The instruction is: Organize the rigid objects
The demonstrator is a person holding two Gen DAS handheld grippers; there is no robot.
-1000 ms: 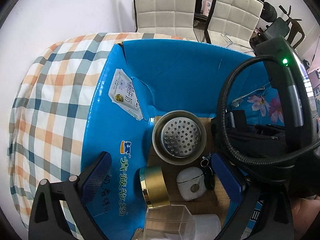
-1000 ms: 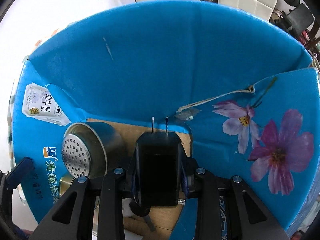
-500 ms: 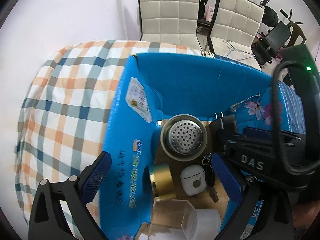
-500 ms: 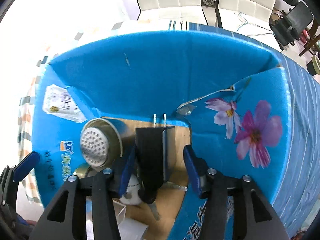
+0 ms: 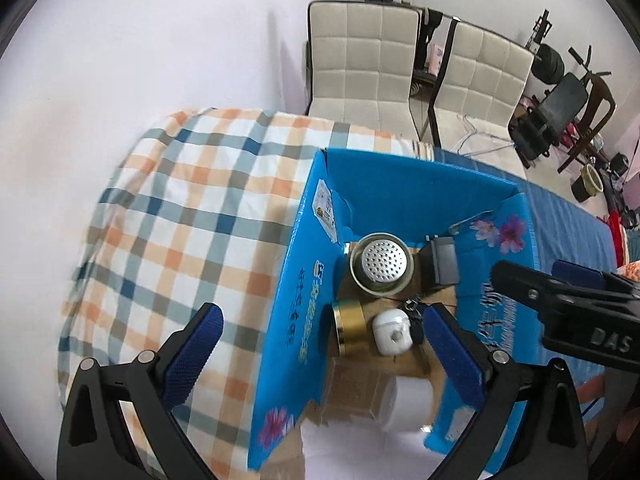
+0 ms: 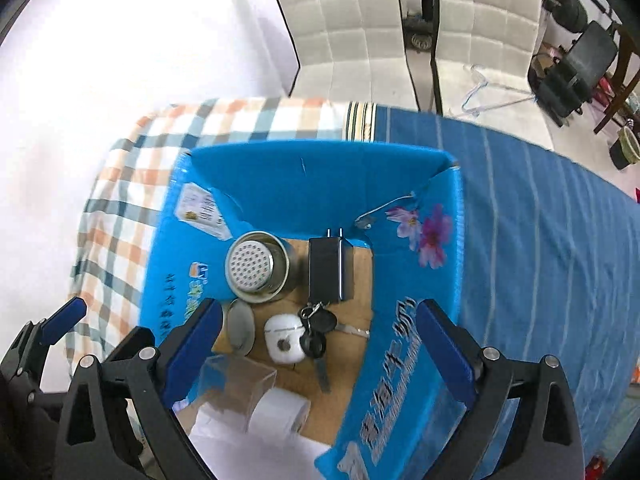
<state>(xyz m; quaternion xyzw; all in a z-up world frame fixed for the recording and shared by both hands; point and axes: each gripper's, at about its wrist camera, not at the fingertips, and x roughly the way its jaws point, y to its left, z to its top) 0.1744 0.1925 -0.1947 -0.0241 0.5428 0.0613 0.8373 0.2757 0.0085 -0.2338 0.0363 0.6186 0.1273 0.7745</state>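
My right tongs [image 6: 318, 344] are spreading, jaws opening wide with nothing pressed between the blue pads [image 6: 444, 350]; they hang above the blue box [image 6: 320, 176], looking down into it. My left tongs [image 5: 320, 354] gape just as wide and grip nothing, straddling the box's left wall.

Nearest to the right tongs, low between the pads, lie a clear case [image 6: 236, 384] and a white roll [image 6: 280, 412] on the cardboard floor. Just beyond them sits a white earbud case [image 6: 282, 338], touching a bunch of keys [image 6: 316, 330] on its right. To its left, close by the left pad, a gold-rimmed jar [image 6: 239, 328] lies on its side; from the left tongs its gold band [image 5: 348, 330] shows plainly.

Further in, the steel strainer cup [image 6: 258, 266] rests tilted, holes up. Right beside it lies the black charger [image 6: 330, 270], flat on the box floor, prongs pointing away from me toward the far wall, clear of both pads. From the left tongs it sits past the strainer, to the right [image 5: 440, 262].

A milk label [image 6: 202, 210] is stuck on the left flap, flowers [image 6: 428, 232] printed on the right one.

Beyond the box the counter wears a plaid cloth [image 5: 192, 216] left and a blue striped cloth [image 6: 540, 220] right. Two white chairs [image 6: 348, 28] stand past it.
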